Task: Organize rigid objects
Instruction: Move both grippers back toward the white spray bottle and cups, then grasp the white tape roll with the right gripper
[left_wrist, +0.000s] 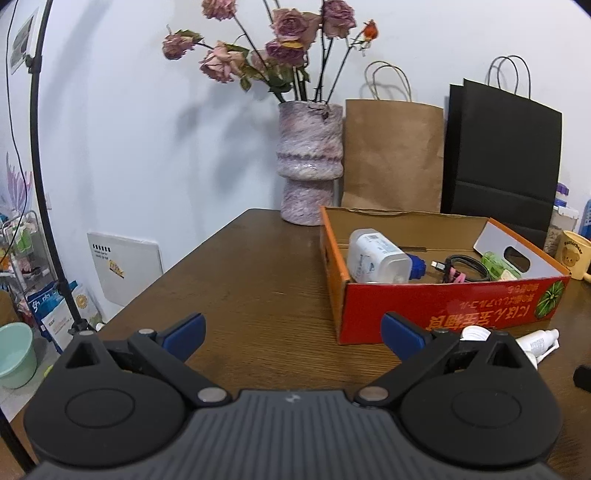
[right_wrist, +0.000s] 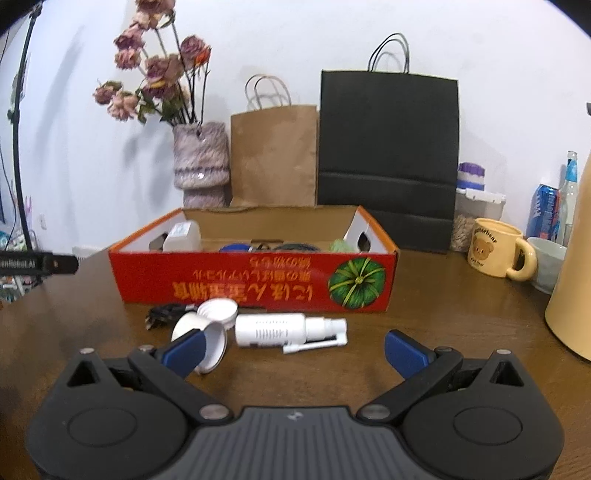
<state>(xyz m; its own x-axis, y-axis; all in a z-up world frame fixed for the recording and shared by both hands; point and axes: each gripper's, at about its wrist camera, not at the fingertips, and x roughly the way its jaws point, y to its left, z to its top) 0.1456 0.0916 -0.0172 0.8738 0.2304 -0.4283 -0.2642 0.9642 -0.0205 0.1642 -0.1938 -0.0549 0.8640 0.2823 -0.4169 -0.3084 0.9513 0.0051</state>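
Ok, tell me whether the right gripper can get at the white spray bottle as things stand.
Probably yes. The right gripper is open, and the white spray bottle lies on its side on the table just ahead of it, before the red box. Nothing lies between them; white lids sit left.

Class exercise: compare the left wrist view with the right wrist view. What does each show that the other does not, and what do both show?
Left wrist only: the inside of the red box, with a white bottle lying in it, and a green bucket on the floor.
Right wrist only: white caps and a blue can.
Both: the box, the vase, two paper bags, the yellow mug, the white spray bottle, and open jaws.
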